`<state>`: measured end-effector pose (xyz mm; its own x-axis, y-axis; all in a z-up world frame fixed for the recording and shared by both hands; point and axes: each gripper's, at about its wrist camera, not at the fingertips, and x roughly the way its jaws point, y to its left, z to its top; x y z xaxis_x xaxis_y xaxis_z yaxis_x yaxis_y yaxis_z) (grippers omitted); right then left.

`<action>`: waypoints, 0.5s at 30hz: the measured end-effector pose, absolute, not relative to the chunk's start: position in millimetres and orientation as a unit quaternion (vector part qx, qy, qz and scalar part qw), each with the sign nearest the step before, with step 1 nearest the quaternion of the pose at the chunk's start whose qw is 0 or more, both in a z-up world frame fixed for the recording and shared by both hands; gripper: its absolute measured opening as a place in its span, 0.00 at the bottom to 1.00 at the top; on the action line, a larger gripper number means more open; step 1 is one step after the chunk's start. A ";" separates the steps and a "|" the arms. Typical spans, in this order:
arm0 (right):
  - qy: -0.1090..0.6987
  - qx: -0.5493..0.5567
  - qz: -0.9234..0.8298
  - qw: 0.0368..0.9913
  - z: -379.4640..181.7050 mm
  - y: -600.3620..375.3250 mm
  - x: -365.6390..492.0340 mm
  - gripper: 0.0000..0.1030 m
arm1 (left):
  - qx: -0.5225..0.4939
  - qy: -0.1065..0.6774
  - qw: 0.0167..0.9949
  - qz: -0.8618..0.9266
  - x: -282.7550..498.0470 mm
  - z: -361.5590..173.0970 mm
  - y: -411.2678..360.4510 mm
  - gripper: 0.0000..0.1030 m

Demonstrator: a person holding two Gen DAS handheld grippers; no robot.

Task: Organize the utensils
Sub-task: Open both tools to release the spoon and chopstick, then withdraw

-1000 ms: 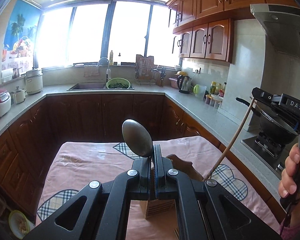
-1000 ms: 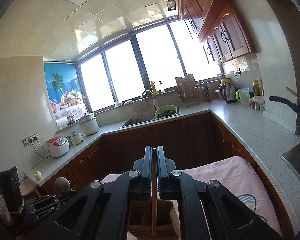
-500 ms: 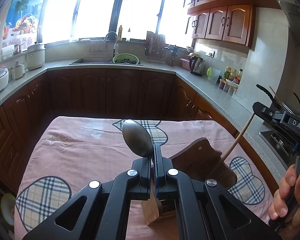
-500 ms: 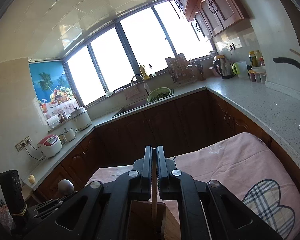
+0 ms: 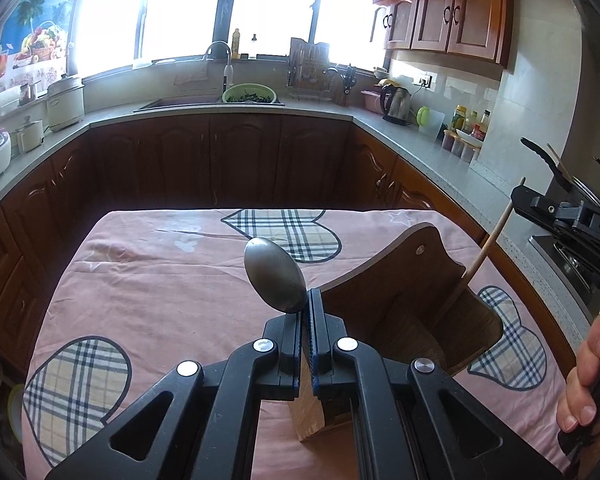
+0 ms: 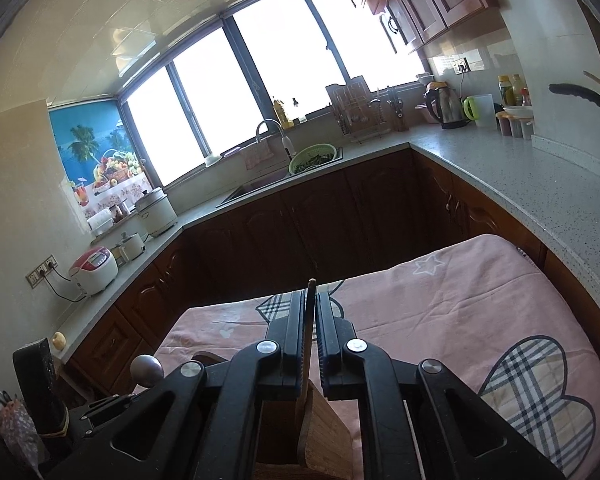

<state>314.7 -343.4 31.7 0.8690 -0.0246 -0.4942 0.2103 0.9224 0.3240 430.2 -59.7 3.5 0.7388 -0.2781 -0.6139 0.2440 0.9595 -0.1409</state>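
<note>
Above holder point(image 5: 420, 304), spoon point(image 5: 274, 276) gripped.

We are in a home kitchen: a sink point(image 5: 188, 101) under the window point(image 5: 188, 8), with a kettle point(image 5: 396, 109) and wooden cupboards point(image 5: 440, 16) to its right.

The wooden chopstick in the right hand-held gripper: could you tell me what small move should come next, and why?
Probably lower it a little further. The right hand-held gripper is shut on the wooden chopstick, whose lower end already dips into the wooden utensil holder on the pink tablecloth. The left hand-held gripper holds a metal spoon above the holder.
</note>
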 end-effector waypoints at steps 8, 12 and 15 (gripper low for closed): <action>0.258 0.188 -0.055 0.946 31.1 -340.1 313.8 0.10 | -0.025 0.332 0.933 -0.140 416.0 5.8 -57.3 0.31; 0.252 0.200 -0.051 0.945 35.0 -343.1 306.4 0.41 | -0.030 0.319 0.937 -0.140 399.9 10.6 -48.8 0.56; 0.247 0.211 -0.047 0.945 38.8 -344.8 297.0 0.57 | -0.037 0.311 0.940 -0.138 381.8 13.3 -40.9 0.75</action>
